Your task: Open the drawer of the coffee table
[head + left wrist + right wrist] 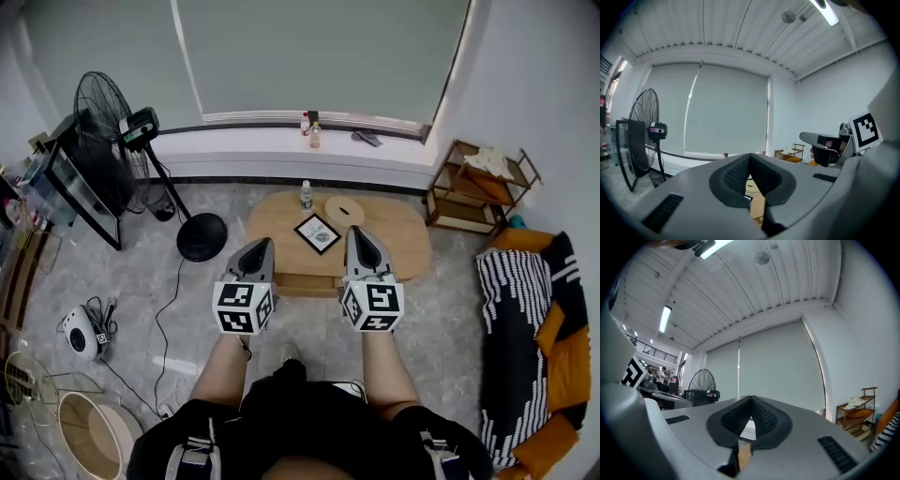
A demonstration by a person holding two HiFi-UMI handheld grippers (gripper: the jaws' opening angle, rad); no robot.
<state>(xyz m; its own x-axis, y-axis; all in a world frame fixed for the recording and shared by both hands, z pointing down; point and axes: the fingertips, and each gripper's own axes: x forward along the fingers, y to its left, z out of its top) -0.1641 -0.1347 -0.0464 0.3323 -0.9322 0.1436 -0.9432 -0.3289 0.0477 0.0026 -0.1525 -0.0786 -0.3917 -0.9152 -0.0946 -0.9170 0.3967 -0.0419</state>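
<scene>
Both tools hang close below the head cam: left gripper [262,246] & right gripper [356,234], jaws pinched fully together, nothing in either, level & well above the coffee table [405,246]. Its drawer [307,284] shows as a wooden block at the near edge, btw the two tools; can't tell if it's pulled out or flush.

Risks: shut jaws would only knock the front, not catch it. A hard tug could slide the whole table on the tiles & tip the bottle [306,195], upright on top by the round disc [344,210] & framed card [318,233]. The cable [157,323] trails from the fan base [202,236] at my left, a trip hazard. Floor btw me & the table looks free.
</scene>
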